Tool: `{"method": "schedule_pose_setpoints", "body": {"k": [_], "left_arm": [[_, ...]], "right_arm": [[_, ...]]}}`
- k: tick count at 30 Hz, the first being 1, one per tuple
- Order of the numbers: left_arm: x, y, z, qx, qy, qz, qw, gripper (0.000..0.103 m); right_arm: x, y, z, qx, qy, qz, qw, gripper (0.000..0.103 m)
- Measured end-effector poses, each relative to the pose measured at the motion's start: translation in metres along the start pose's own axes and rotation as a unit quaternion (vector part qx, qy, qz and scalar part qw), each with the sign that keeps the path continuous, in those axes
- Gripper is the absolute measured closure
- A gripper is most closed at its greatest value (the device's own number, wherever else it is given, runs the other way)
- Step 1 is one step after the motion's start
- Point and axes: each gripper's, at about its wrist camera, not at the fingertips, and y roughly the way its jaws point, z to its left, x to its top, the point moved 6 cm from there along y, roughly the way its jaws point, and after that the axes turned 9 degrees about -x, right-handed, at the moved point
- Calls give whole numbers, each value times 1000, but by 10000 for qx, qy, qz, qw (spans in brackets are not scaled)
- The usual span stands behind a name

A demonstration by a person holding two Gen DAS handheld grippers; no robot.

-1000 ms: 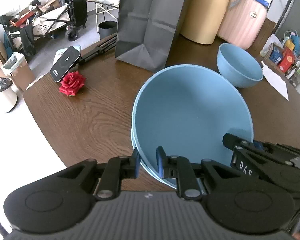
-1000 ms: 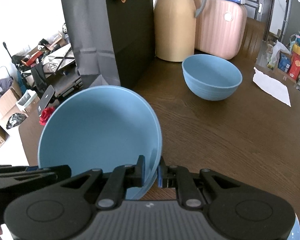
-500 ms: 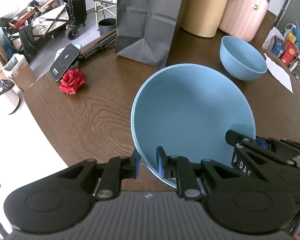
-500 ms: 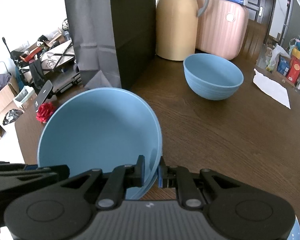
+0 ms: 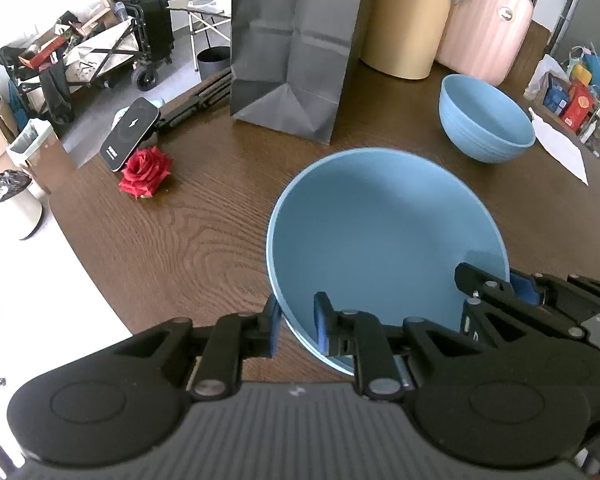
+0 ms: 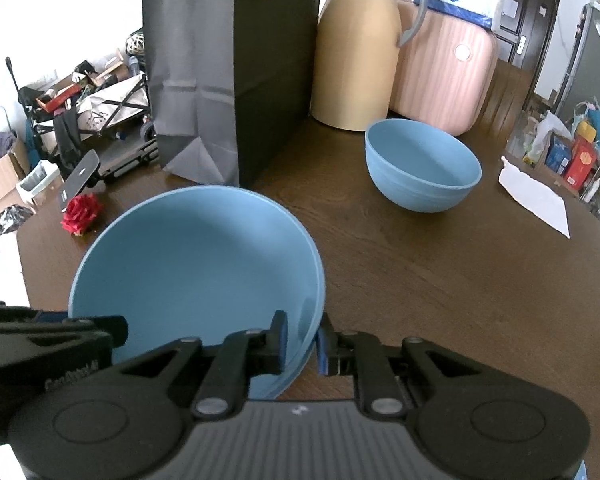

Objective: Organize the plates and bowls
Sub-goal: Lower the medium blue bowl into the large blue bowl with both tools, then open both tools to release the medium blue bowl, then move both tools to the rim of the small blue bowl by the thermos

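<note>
**Two grippers, one bowl rim**

The large blue bowl [image 5: 380, 236] is tilted above the wooden counter [image 5: 188, 240], carried by both hands at once. The left gripper [image 5: 296, 326] is nearly closed, pinching the bowl's near-left rim; the right gripper [image 6: 302, 340] clamps the near-right rim the same way. The smaller blue bowl [image 6: 422, 166] sits upright farther back and to the right, well apart, nearer the right gripper, so any stacking move likely heads that way. The carried rim looks doubled in places; whether a second dish nests beneath cannot be told. The bowl's underside is hidden.
</note>
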Motion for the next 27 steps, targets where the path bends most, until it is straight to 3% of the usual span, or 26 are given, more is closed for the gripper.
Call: {"method": "schedule_pose_setpoints", "body": {"k": [10, 15, 17, 19, 21, 24, 26, 27], "left_arm": [[0, -2, 4, -132, -87, -73, 9998, 82], [1, -8, 10, -206, -179, -152, 9995, 61], [1, -12, 13, -226, -191, -211, 9993, 51], [2, -17, 16, -267, -225, -273, 9990, 43], [4, -23, 19, -301, -266, -365, 9985, 30], [6, -33, 24, -304, -316, -532, 9976, 16], [8, -37, 26, -333, -372, -580, 9971, 0], [8, -39, 27, -367, -404, -612, 9966, 0]], "right_arm": [[0, -1, -9, 111, 174, -27, 9998, 82], [0, -8, -18, 193, 324, -122, 9992, 46], [1, -11, -22, 255, 384, -149, 9988, 44], [1, -14, -27, 312, 460, -152, 9983, 36], [1, -18, -33, 409, 536, -187, 9975, 14], [1, -25, -42, 554, 711, -231, 9957, 6], [0, -27, -48, 572, 773, -217, 9951, 1], [0, -28, -50, 547, 776, -217, 9952, 0]]}}
